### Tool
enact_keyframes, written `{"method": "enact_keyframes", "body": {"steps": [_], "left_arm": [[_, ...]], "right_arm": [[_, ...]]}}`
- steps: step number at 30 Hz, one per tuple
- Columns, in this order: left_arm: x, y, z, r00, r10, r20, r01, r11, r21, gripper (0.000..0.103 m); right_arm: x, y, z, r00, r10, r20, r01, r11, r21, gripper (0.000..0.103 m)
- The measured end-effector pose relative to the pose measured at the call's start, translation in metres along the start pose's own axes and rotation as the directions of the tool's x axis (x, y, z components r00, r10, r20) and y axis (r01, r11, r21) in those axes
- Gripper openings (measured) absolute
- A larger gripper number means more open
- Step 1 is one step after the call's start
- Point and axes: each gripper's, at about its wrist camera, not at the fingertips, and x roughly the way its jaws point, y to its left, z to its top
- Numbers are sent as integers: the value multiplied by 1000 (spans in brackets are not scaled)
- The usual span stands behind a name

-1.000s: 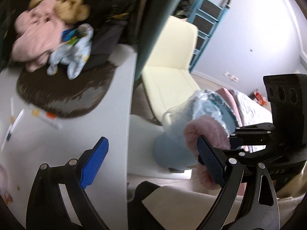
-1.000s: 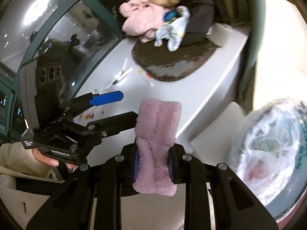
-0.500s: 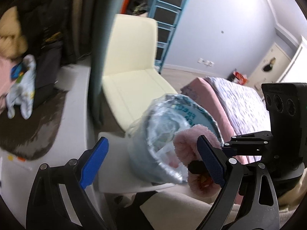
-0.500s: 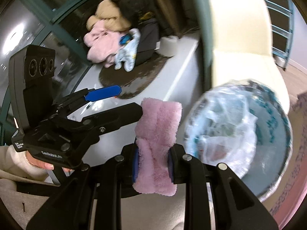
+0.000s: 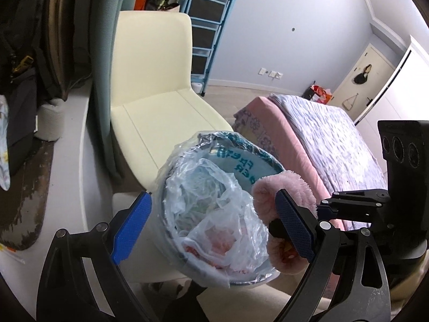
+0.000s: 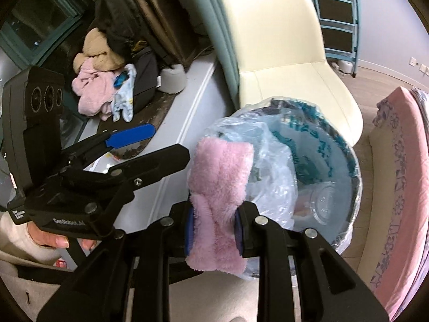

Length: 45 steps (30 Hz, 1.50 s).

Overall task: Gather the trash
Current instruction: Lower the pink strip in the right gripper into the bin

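Note:
My right gripper [image 6: 214,230] is shut on a fluffy pink cloth [image 6: 219,187] and holds it over the near left rim of a round trash bin [image 6: 346,171] lined with a clear plastic bag [image 6: 270,166]. In the left wrist view the pink cloth [image 5: 289,185] hangs at the bin's right rim, with the bin [image 5: 241,166] and crumpled bag [image 5: 214,209] straight ahead. My left gripper [image 5: 211,230] is open and empty, its blue pads either side of the bin, and it also shows in the right wrist view [image 6: 150,145].
A cream chair [image 5: 161,86] stands just behind the bin. A white ledge [image 6: 182,112] on the left carries a dark mat, a grey roll [image 6: 173,79] and a pile of clothes [image 6: 99,86]. A bed with a pink patterned cover [image 5: 321,134] lies to the right.
Both grippers have swung right from the white ledge to the bin. The pink cloth has come over the bin's rim, still held. The left gripper stays open.

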Motion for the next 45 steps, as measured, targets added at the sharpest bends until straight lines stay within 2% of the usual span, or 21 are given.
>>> {"method": "enact_keyframes", "body": {"steps": [4,14,22,26,29,45], "left_arm": [[8,-3,4,1000,-8,-7,8,1000,0,90],[21,-6,7,1000,-13,-28,13,1000,10,90],[31,2,0,998,12,-63,-11,1000,8,90],[34,9,-4,996,36,-79,-35,999,6,90],[34,13,-7,995,51,-88,-50,999,15,90],[53,19,-19,987,57,-152,-55,998,14,90]], "right_arm": [[2,-8,4,999,-40,9,40,999,18,24],[5,-18,5,997,-73,1,73,997,32,24],[16,-30,3,994,-108,-30,111,990,86,24],[23,-34,5,995,-90,-48,95,988,121,24],[26,-29,6,995,-84,-50,89,990,105,24],[53,-32,-6,990,-73,-120,91,985,149,24]]}}
